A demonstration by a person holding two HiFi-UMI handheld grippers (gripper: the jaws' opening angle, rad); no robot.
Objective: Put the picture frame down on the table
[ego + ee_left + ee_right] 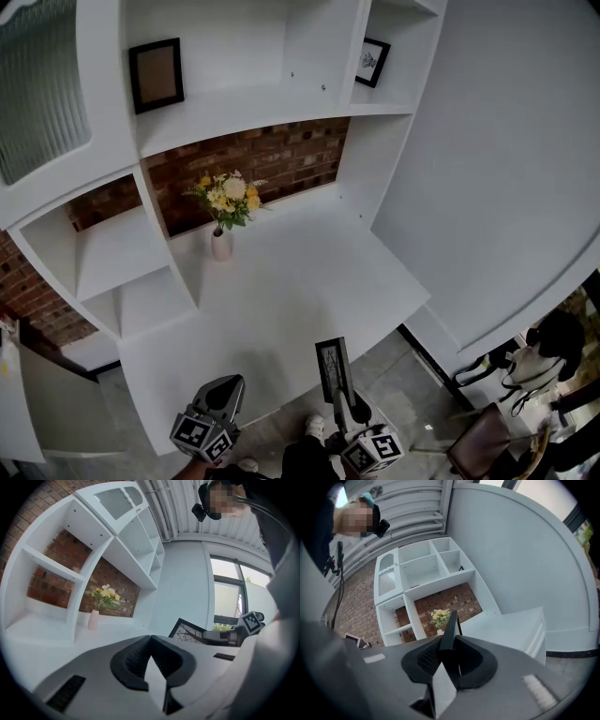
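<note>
The black picture frame (332, 367) stands upright in my right gripper (341, 401), which is shut on its lower edge. It hangs just off the white table's (309, 281) front edge, above the floor. The right gripper view shows the frame (449, 629) edge-on between the jaws of that gripper (447, 651). My left gripper (228, 386) is shut with nothing in it, low at the table's front left. Its own view shows the jaws of this gripper (150, 644) touching, with the frame (188, 632) off to the right.
A pale vase of yellow and white flowers (225, 211) stands at the back of the table by the brick wall. Two other framed pictures (157, 75) (373, 62) sit on the upper shelves. Shelf cubbies (122, 272) flank the left. A chair (497, 441) stands on the floor at right.
</note>
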